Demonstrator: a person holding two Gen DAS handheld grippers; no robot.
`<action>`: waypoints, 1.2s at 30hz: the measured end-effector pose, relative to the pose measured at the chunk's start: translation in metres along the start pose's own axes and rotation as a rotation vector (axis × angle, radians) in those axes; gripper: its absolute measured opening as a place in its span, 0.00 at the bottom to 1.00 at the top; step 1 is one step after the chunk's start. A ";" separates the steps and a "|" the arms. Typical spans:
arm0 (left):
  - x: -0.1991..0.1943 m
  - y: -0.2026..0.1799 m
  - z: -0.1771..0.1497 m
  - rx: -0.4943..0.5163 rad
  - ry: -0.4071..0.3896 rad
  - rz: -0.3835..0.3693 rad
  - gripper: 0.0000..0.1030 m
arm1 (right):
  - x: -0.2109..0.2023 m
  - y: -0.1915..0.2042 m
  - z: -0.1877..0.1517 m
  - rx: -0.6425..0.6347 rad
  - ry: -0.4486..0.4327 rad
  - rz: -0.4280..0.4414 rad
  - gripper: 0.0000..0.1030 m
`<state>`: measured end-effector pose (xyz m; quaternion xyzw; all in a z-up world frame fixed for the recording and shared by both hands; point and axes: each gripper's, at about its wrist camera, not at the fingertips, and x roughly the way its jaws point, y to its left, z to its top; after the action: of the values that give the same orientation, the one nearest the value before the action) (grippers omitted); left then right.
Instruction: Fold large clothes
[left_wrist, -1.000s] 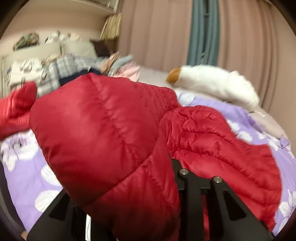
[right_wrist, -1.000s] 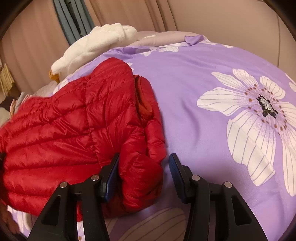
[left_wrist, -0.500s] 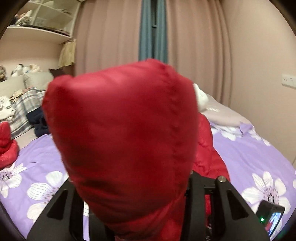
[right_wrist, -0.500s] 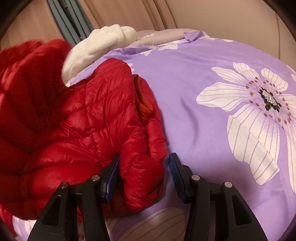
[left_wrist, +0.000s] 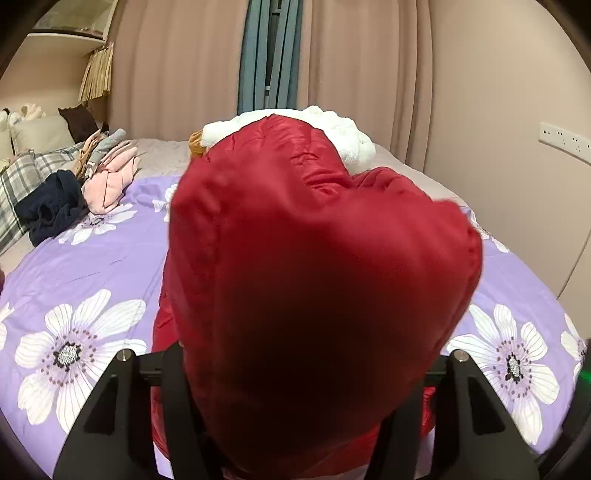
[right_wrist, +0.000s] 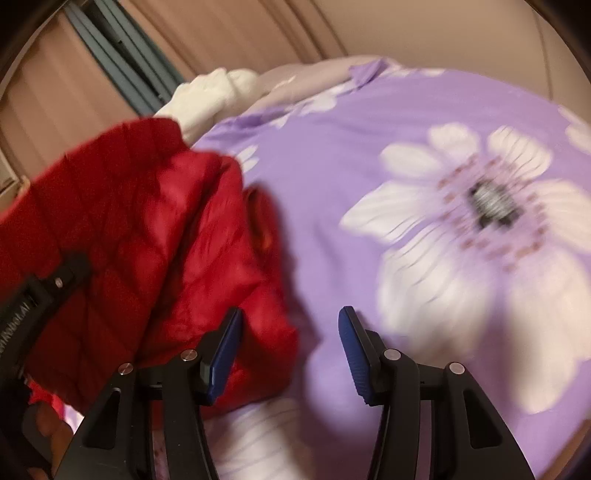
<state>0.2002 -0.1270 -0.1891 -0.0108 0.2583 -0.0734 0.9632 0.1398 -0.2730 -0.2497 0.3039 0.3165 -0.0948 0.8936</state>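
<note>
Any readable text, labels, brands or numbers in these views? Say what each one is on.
"AI": only these last letters read, in the white lettering on the black body of the left tongs. The letters before them are too blurred. Its jaws have just been opening, with the red jacket between them.
Wall socket plate: no marking legible.
Nothing else shows text.

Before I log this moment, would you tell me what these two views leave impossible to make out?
- Left wrist view: the red jacket covers the left gripper fingertips, so its grip is unclear.
- Right wrist view: motion blur smears the bedspread; the right gripper stands open.
- Right wrist view: the jacket's left part is cut off by the edge.
</note>
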 end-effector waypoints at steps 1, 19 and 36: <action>-0.001 -0.003 -0.001 0.011 0.002 0.010 0.56 | -0.007 0.000 0.003 -0.016 -0.019 -0.039 0.50; 0.033 -0.066 -0.044 0.193 0.186 0.033 0.67 | -0.060 -0.026 0.033 0.037 -0.152 -0.162 0.54; 0.041 -0.059 -0.046 0.121 0.209 -0.034 0.73 | -0.059 -0.038 0.049 0.041 -0.208 -0.279 0.54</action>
<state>0.2045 -0.1906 -0.2456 0.0507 0.3520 -0.1058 0.9286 0.1049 -0.3340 -0.2006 0.2637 0.2595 -0.2554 0.8932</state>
